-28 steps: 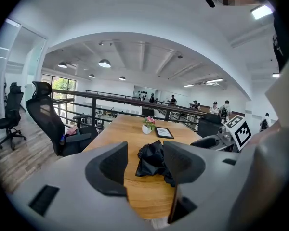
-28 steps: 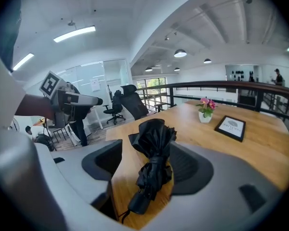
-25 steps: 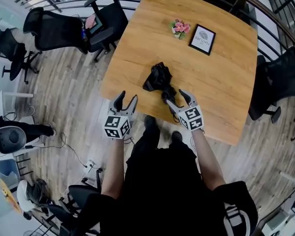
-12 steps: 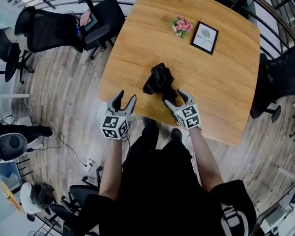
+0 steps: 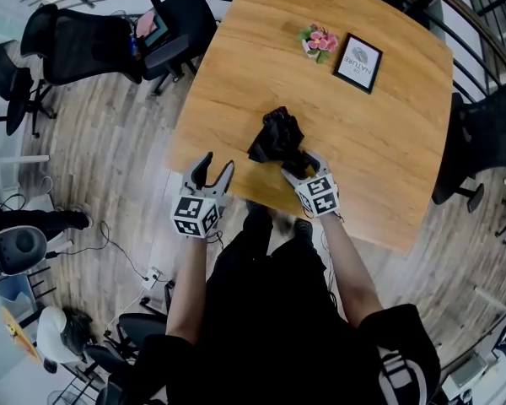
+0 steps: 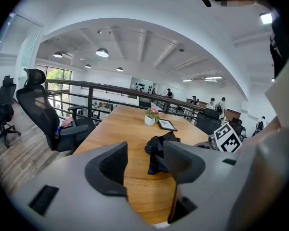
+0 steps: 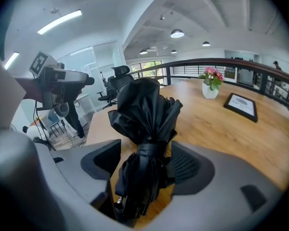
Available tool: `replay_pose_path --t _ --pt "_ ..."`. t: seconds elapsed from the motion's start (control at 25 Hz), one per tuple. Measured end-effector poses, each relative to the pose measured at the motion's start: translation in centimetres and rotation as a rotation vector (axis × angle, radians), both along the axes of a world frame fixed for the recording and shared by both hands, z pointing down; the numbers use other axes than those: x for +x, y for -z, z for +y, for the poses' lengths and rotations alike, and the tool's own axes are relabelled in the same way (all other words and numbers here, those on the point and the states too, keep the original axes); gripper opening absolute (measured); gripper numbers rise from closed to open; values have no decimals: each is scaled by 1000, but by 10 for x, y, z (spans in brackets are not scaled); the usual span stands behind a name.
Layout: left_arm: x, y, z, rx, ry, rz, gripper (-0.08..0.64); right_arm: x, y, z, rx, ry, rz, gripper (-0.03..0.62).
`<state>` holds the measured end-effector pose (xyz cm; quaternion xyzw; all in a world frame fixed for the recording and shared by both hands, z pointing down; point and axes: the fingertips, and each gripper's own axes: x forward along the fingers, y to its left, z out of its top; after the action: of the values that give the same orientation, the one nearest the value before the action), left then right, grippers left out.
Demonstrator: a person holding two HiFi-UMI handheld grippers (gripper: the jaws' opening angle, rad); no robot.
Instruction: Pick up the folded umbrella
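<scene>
- The folded umbrella (image 5: 277, 137) is seen lying on the wooden table (image 5: 363, 133), near its front edge.
- The right gripper (image 5: 302, 163) is held with jaws spread around the umbrella's strapped end.
- The left gripper (image 5: 212, 169) is held at the table's front edge, jaws apart and empty.

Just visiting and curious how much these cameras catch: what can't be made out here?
Lower end of the umbrella: in the right gripper view it drops out of sight between the right gripper's jaws; in the head view that gripper covers it.
Print on the framed picture: too small in every view.
Legs of the table: hidden under its top in the head view.
Distant people: too small in the left gripper view.
</scene>
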<state>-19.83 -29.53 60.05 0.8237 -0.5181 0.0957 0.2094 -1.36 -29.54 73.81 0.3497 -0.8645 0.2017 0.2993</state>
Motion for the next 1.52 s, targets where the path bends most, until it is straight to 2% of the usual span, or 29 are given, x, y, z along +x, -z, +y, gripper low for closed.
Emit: replay_pose_path --t 0.28,0.56,0.8,0.96,1.52 --pt "-6 -3 -7 -12 -10 -6 244 -2 -26 -4 -70 -19 41 347" --pt "-12 -4 -12 -15 -5 -10 244 -12 -40 -9 -81 11 93 339" --pt "-13 -7 -11 -21 -8 -11 244 -16 -52 -8 -159 15 121 348" --pt "-10 -7 -12 -21 -12 -11 244 -16 -56 -9 -177 20 131 347" --pt "-13 -7 -1 -29 3 -17 244 -12 -57 -12 -180 -16 128 272"
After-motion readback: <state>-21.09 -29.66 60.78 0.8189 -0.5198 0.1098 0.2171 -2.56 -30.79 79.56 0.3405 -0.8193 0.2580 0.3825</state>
